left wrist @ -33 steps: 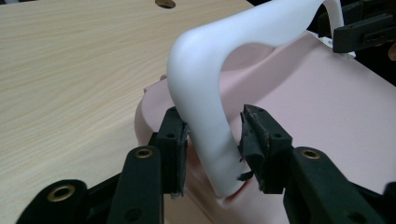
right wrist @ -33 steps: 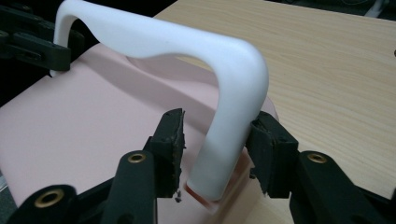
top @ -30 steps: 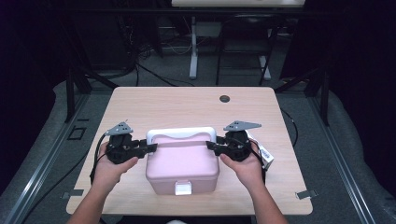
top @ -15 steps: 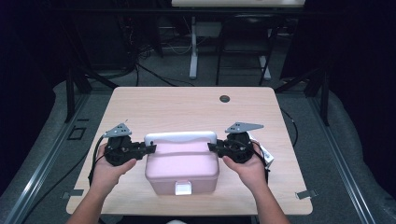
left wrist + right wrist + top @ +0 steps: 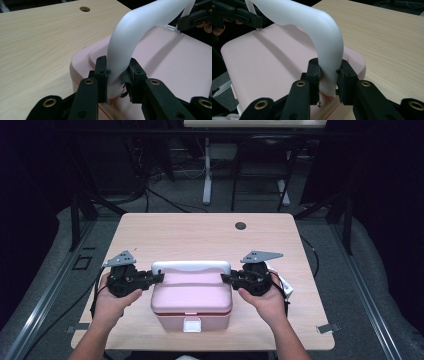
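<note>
Near the front edge of the desk (image 5: 200, 235), a pink box (image 5: 192, 302) with a white handle (image 5: 191, 267) stands between the person's two hands. The left claw (image 5: 159, 277) is clamped on the left foot of the handle, its jaws having just been closing; in the left gripper view the pads (image 5: 102, 75) press on both sides of the white arch just above the lid. The right claw (image 5: 225, 278) grips the opposite foot of the handle in the same way, also just after closing, its pads (image 5: 314, 75) tight against the plastic. The handle stands upright over the lid. A round hole (image 5: 241, 226) lies well apart, near the desk's far edge.
</note>
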A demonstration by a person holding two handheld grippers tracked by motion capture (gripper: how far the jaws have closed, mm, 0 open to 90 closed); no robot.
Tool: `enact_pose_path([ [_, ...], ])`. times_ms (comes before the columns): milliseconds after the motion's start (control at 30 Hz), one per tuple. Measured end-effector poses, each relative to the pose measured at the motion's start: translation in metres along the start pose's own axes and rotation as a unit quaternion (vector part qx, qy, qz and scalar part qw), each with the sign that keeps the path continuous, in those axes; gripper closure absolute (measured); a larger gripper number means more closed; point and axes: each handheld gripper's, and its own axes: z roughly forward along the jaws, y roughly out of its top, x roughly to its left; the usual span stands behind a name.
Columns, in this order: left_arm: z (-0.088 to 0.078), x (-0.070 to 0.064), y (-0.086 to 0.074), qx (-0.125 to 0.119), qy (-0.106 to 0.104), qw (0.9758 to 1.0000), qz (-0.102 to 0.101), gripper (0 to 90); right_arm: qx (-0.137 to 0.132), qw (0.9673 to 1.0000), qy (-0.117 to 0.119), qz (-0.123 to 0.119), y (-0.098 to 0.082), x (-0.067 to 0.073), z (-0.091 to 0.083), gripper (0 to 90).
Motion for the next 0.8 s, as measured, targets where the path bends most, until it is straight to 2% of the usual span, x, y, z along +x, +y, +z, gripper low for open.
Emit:
enact_pose_path([
  [67,0.0,0.002,-0.001,-0.005,-0.002,1.0,0.003,73.4,-0.003,1.0,0.004,0.004,0.001,-0.001,0.0,74.1],
  [167,-0.004,0.002,0.0,-0.01,-0.008,0.9999,-0.006,71.3,-0.005,1.0,0.001,0.002,0.001,0.0,0.0,74.1],
  [233,-0.008,0.0,0.001,-0.011,-0.004,0.9999,0.001,67.6,-0.005,1.0,-0.003,-0.002,0.001,0.001,0.0,74.1],
  [333,-0.016,-0.004,0.002,-0.007,0.004,0.9999,0.008,67.2,-0.012,0.9999,-0.003,0.0,0.003,0.001,-0.002,74.1],
  [433,-0.024,-0.006,0.001,-0.014,0.012,0.9998,0.008,67.4,-0.018,0.9998,-0.006,-0.003,0.005,0.002,-0.003,74.1],
  [633,-0.037,-0.006,-0.003,-0.022,0.016,0.9996,0.004,74.3,-0.028,0.9996,-0.002,0.0,0.008,0.001,-0.005,74.2],
  [800,-0.042,-0.004,-0.007,-0.012,0.018,0.9998,0.002,83.3,-0.039,0.9992,0.004,0.0,0.013,-0.003,-0.006,74.3],
])
